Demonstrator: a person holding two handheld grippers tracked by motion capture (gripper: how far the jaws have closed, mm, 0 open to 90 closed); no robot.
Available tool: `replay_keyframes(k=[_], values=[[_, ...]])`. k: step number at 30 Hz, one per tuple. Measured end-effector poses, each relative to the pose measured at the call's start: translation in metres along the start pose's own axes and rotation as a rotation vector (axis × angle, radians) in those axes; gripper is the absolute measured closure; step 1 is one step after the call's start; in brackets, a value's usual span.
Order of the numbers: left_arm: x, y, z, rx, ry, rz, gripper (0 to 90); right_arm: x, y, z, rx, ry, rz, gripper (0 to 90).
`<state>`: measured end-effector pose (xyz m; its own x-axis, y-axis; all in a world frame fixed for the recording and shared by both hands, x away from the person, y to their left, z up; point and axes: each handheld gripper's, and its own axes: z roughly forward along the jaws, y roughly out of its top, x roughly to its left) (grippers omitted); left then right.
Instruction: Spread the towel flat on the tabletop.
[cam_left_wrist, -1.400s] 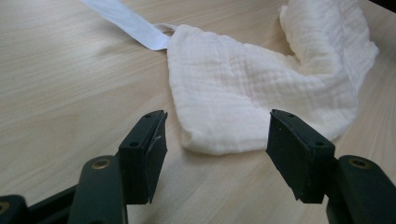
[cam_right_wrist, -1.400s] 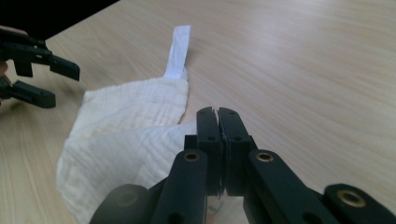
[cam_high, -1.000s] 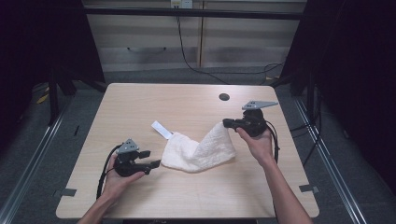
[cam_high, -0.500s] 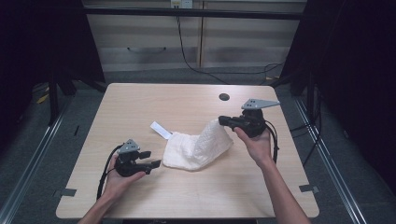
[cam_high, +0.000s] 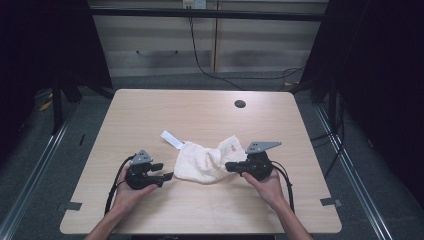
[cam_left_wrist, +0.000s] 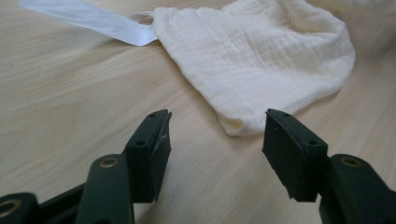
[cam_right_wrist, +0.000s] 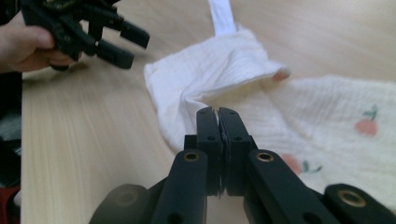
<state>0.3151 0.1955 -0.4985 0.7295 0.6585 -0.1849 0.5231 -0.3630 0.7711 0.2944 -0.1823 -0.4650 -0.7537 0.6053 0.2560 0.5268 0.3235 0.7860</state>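
- A crumpled white muslin cloth (cam_high: 207, 164) with small fruit prints lies mid-table, its white ribbon tag (cam_high: 171, 139) trailing up-left.
- My right gripper (cam_high: 230, 167) is clenched on the cloth's edge.
- My left gripper (cam_high: 169, 175), jaws spread, sits just beside the cloth.
- Bare light wooden table (cam_high: 200, 112) stretches beyond.

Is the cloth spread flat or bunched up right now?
Bunched up: the cloth lies folded over itself on the table, one edge pinched by the right gripper.

Our left tool (cam_high: 169, 175) sits low, jaws wide apart, pointing right. Our right tool (cam_high: 229, 166) points left, jaws pinched together. Both forearms enter from below.
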Motion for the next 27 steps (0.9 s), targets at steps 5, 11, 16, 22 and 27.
replay_keyframes(k=[5, 11, 16, 22, 27], values=[[0.003, 0.002, 0.001, -0.001, 0.007, -0.008, 39.0, 0.011, -0.015, -0.001, 0.08, 0.014, -0.023, 88.0], [0.003, 0.016, 0.008, 0.0, -0.009, -0.001, 39.0, 0.006, -0.025, -0.013, 0.085, -0.002, 0.001, 88.0], [0.0, 0.028, 0.028, 0.033, -0.026, 0.024, 37.5, -0.006, -0.026, -0.013, 0.073, -0.024, 0.028, 88.0], [-0.006, 0.028, 0.044, 0.097, 0.014, 0.039, 44.4, -0.018, -0.024, -0.015, 0.058, -0.06, 0.059, 88.0], [-0.008, 0.025, 0.041, 0.096, -0.014, 0.073, 63.9, -0.02, -0.024, -0.017, 0.046, -0.067, 0.046, 88.0]])
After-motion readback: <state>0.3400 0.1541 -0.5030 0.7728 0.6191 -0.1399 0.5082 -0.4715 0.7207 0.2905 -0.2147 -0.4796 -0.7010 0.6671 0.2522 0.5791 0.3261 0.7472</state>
